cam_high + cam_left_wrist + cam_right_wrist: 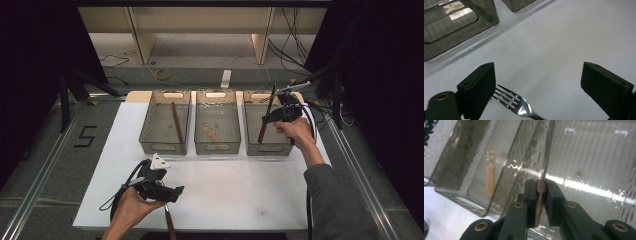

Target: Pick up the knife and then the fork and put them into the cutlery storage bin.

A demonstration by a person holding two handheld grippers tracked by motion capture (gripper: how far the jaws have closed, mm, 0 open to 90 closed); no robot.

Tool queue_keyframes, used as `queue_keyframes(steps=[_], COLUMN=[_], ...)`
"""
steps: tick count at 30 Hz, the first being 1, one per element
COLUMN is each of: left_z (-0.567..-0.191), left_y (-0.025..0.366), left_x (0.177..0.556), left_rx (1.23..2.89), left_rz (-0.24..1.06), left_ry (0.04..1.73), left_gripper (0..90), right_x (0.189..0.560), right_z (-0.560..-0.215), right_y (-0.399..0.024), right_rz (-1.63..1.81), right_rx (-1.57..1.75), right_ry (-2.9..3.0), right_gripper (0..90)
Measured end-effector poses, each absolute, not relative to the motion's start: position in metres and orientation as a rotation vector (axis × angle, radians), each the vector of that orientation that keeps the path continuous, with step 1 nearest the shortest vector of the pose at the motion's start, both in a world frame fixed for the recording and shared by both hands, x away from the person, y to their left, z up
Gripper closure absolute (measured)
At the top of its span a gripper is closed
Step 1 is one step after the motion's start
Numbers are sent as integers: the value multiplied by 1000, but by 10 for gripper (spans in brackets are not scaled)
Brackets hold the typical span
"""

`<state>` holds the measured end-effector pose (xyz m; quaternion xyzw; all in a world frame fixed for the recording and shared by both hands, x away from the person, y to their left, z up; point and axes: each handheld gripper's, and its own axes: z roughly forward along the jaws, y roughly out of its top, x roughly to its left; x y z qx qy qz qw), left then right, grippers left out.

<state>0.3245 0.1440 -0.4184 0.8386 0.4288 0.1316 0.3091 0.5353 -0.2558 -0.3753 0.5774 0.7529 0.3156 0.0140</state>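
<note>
Sorting cutlery into three clear bins, partway done. Your right gripper (276, 114) is clamped narrow on a brown-handled knife (266, 120), blade up, handle hanging down, held over the right bin (248, 131). In the right gripper view the pads pinch the brown handle (539, 195) with the thin blade edge running up between them. The knife is not dropped yet.

The left bin (150, 131) already has a long brown-handled piece (176, 122) lying in it; can't tell what kind. The middle bin (200, 131) holds a pale orange spoon-like piece (213, 134).

Your left gripper (176, 192) sits low near the front of the white mat (240, 185), jaws wide, holding nothing. The fork (517, 105) lies on the mat between those jaws, tines just beside one pad, ungripped; its brown handle (170, 225) runs toward the table's front edge.

Left to do, I'd say: release the knife into the right bin, then close on the fork and bin it.
</note>
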Motion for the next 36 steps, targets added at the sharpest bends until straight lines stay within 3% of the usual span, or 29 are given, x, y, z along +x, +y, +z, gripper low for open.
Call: queue_keyframes(steps=[15,18,29,36], left_z=[-426,-426,-427,-428], left_y=[145,143,143,142], left_x=[323,322,321,322], left_rx=[2237,2238,2251,2259], left_rz=[318,315,318,311], left_ry=[1201,1206,1218,1226], left_gripper=[114,112,102,96], right_x=[544,545,533,503], right_z=[-395,-395,-381,-368], right_y=[-246,-243,-246,-237], right_rz=[909,897,961,1093], right_rx=[1857,1845,1773,1609], right_ry=[2385,2365,2334,2324], right_gripper=[795,635,469,376])
